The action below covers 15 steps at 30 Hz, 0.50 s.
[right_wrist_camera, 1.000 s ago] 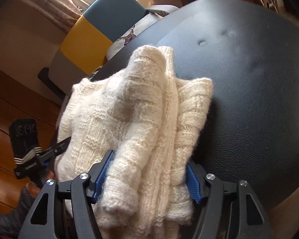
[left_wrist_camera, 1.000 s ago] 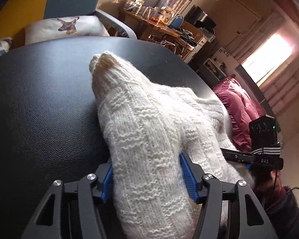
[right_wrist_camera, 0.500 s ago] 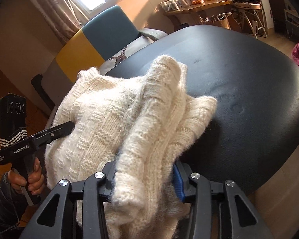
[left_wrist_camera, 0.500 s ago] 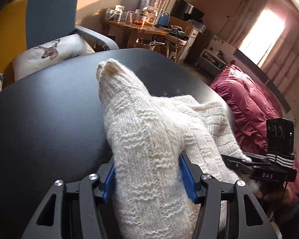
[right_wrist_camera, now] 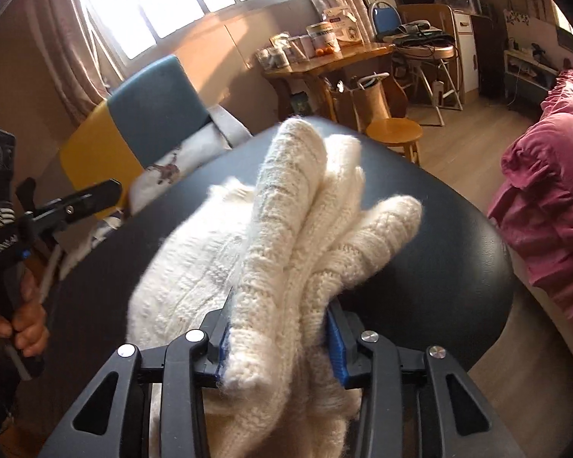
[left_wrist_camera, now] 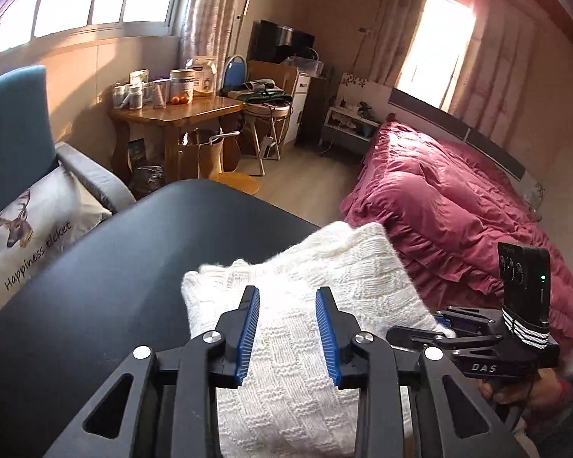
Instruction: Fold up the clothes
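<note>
The white sweater (left_wrist_camera: 298, 328) lies bunched on the black surface (left_wrist_camera: 95, 290), under and ahead of the left tongs (left_wrist_camera: 287, 328), whose blue pads stand apart above the knit, gripping nothing. The right tongs (right_wrist_camera: 279, 336) are clamped on a thick fold of the same sweater (right_wrist_camera: 286, 229), which stretches forward from them. Beyond the sweater, bare surface runs to the rounded far edge. A pink bed (left_wrist_camera: 458, 206) sits to the right of the tongs, an armchair (right_wrist_camera: 149, 114) to the left.
</note>
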{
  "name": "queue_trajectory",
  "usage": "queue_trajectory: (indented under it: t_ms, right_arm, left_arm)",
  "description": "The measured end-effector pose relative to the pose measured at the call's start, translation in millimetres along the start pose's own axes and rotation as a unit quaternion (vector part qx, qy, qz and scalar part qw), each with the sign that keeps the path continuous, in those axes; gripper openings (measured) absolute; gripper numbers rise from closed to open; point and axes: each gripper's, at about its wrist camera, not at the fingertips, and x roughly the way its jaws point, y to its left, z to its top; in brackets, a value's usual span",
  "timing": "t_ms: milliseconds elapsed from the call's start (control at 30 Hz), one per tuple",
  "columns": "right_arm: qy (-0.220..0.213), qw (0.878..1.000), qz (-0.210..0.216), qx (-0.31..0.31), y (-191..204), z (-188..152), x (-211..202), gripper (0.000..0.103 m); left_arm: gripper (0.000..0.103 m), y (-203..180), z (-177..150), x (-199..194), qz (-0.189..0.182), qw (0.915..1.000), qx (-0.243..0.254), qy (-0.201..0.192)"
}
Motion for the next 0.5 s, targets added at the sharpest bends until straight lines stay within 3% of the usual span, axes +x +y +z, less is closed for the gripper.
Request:
queue_trajectory:
  t_ms: [133, 233, 300, 367, 500]
  right_arm:
    - [0.03, 0.998, -0.041, 0.034, -22.2, -3.6, 22.6, 0.039]
    - [0.022, 0.996, -0.024, 0.081, -35.5, -15.1, 24.2, 0.04]
    - [0.015, 0.993, -0.007, 0.117, -44.7, -23.3, 24.4, 0.042]
    - [0.008, 0.99, 0.006, 0.138, -50.6, -30.1, 24.2, 0.044]
    - [0.001, 0.988, 0.017, 0.151, -53.6, -37.0, 22.8, 0.045]
  left_arm:
    - [0.031, 10.3, -12.3, 24.6, 0.012, 0.999, -0.024, 0.037]
    - [0.033, 27.1, -35.0, 32.8, 0.022, 0.9961, -0.057, 0.063]
    - [0.037, 44.2, -51.8, 36.0, 0.003, 0.9917, -0.101, 0.08]
    - [0.062, 61.5, -67.5, 37.5, -0.016, 0.9847, -0.147, 0.092]
    - [0.075, 77.0, -79.1, 47.1, -0.069, 0.9749, -0.182, 0.108]
